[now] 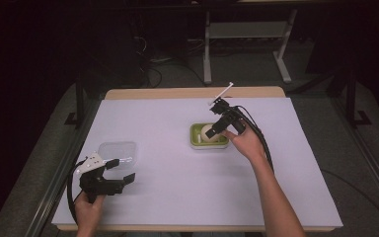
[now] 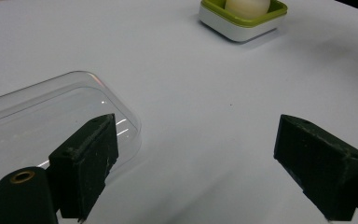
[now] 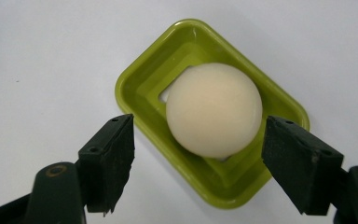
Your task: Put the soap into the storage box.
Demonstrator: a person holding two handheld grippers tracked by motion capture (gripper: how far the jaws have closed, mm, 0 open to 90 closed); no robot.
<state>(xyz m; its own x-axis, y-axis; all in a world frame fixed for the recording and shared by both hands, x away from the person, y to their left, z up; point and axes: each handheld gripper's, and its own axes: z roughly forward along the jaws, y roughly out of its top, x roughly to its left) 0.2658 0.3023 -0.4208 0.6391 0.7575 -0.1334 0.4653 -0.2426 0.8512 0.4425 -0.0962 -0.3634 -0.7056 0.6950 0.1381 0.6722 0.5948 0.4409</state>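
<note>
Jaws of the right tool stand wide apart, gripping nothing, and hang over the green dish. Between and just beyond them sits the cream ball, resting in the dish's middle; the left jaw is over the dish's near rim, the right jaw beside its far corner, neither touching the ball. In the high view the right tool leans down over the green dish and the cream ball, with the right hand behind it.

Jaws of the left tool are also spread wide and empty. Just at its left jaw lies the clear lid, flat on the table; whether the jaw touches it I cannot tell. Far ahead stands the green dish. From above, the left tool sits near the clear lid, held by the left hand.
</note>
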